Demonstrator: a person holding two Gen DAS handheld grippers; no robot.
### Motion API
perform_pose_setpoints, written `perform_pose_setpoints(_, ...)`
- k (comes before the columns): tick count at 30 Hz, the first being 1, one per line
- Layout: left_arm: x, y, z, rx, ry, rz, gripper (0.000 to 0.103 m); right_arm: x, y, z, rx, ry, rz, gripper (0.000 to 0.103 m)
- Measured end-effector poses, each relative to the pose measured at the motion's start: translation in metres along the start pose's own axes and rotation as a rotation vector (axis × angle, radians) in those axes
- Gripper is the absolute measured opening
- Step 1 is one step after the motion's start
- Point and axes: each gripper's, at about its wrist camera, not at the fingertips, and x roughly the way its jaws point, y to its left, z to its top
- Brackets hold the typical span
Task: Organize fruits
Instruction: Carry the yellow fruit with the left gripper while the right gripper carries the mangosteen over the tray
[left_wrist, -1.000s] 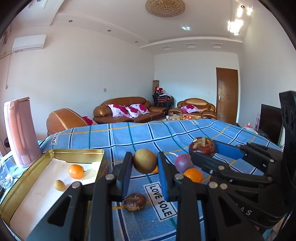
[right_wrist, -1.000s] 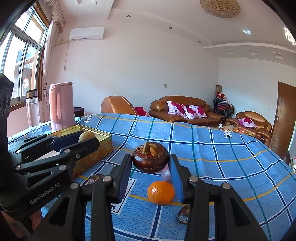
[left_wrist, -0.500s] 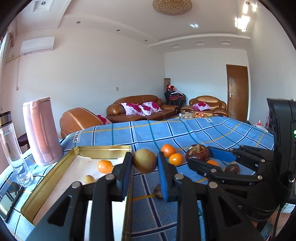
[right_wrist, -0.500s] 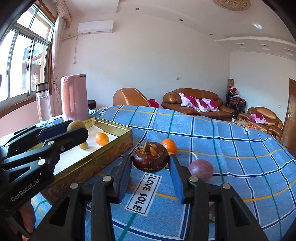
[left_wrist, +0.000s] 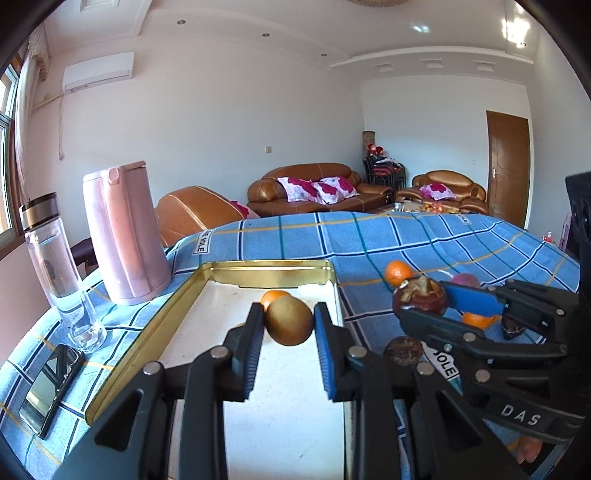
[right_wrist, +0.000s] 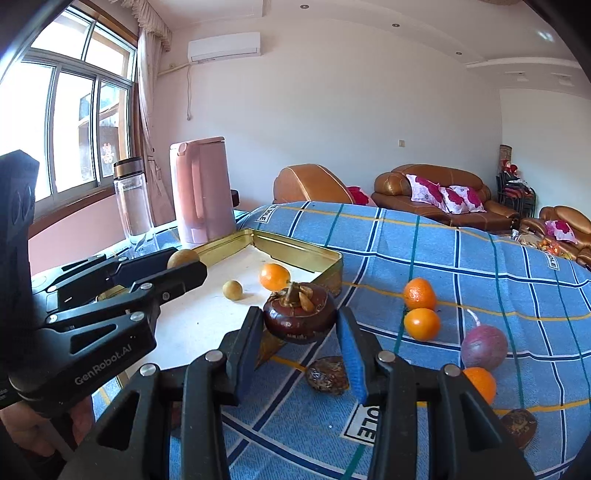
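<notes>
- My left gripper (left_wrist: 289, 325) is closed on a brown round fruit (left_wrist: 289, 320), held above the white floor of the gold tray (left_wrist: 155, 325).
- My right gripper (right_wrist: 299, 325) clamps a dark mangosteen (right_wrist: 298, 313) just outside the tray's near corner, over the blue checked tabletop (right_wrist: 461, 258).
- Already in the tray: one orange (right_wrist: 274, 276) and one small tan fruit (right_wrist: 232, 290).
- Left on the cloth: two oranges (right_wrist: 421, 308), a purple fruit (right_wrist: 483, 347), further dark fruits nearby.
- To do this step well, I judge I should lower the brown fruit until it nearly touches the floor, clear of the orange behind it, then part the jaws slowly so it does not roll.
- The right load should wait until the left withdraws, to avoid a clash over the rim.
</notes>
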Motion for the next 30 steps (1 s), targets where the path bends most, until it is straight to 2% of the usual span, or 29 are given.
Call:
perform_pose_setpoints(14,0.014,0.033,-0.006,-0.036,0.075,0.054,0.028,0.014,0.027,0.019,-0.055,0.024,0.059,0.043)
perform_pose_setpoints(22,0.025,0.049,-0.011,-0.048,0.116,0.081,0.028,0.037,0.044,0.022,-0.091,0.064,0.088,0.043)
perform_pose_setpoints(30,0.038,0.071,-0.015,-0.056,0.168,0.144,0.028,0.057,0.053,0.018,-0.101,0.108,0.115,0.043)
